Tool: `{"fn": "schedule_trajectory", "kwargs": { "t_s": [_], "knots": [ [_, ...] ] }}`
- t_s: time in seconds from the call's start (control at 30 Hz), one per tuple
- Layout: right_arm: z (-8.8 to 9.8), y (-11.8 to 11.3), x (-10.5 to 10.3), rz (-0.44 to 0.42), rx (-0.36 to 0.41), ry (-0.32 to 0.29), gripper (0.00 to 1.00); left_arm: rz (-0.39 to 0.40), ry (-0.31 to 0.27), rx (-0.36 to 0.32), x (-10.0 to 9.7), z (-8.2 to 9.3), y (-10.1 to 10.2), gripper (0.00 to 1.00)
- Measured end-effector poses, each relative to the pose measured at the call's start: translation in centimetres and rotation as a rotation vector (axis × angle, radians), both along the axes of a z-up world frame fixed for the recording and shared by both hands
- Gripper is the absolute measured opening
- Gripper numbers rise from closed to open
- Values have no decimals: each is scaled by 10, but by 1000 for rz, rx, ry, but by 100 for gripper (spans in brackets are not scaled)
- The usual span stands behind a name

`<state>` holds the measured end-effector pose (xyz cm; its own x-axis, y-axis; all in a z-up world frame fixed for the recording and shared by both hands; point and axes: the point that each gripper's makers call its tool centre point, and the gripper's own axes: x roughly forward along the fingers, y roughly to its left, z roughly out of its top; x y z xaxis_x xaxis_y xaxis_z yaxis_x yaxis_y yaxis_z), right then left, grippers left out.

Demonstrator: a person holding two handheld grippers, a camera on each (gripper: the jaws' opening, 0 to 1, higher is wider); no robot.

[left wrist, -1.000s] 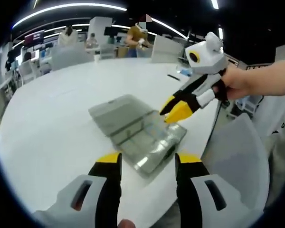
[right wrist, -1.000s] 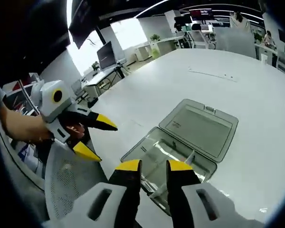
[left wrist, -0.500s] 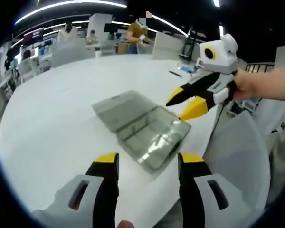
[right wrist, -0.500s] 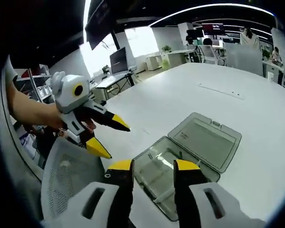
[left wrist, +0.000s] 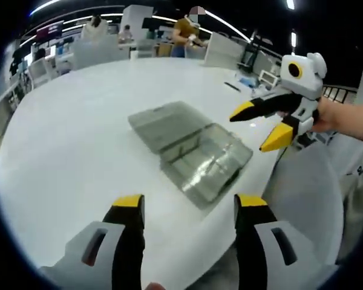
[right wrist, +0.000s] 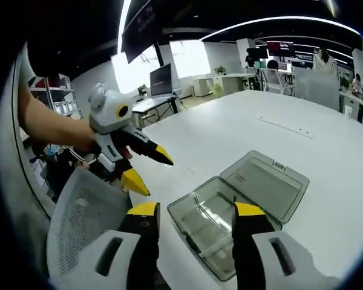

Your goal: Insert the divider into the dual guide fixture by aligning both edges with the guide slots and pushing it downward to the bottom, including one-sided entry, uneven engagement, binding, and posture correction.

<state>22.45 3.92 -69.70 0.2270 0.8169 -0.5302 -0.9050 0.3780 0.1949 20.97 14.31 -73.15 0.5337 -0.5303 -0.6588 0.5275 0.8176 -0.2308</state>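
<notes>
Clear fixture [left wrist: 190, 151] between both tools

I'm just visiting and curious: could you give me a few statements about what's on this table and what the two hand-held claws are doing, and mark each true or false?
1. The clear plastic box lies with its lid open. True.
2. The right gripper is clamped on the box. False: its jaws are open, holding nothing.
3. The left gripper is open. True.
4. The box sits on a dark wooden table. False: the table is white.
</notes>
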Motion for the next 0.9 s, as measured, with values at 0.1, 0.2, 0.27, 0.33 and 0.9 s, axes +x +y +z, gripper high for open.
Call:
{"fn": "schedule_trajectory", "kwargs": {
  "t_s": [0.1, 0.2, 0.27, 0.33, 0.9],
  "knots": [
    [3, 1, -1, 7, 7, -16, 48, 12, 16, 4, 0, -3, 4, 59],
    [5, 3, -4, 15, 11, -26, 49, 31, 32, 5, 1, -5, 8, 59],
    [5, 3, -5, 21, 9, -32, 50, 43, 45, 9, 1, -7, 10, 60],
    [5, 3, -6, 24, 11, -34, 52, 55, 67, 15, 0, -10, 12, 60],
    [7, 0, -7, 32, -6, -69, 56, 143, 156, 24, 5, -20, 34, 61]
  ]
}}
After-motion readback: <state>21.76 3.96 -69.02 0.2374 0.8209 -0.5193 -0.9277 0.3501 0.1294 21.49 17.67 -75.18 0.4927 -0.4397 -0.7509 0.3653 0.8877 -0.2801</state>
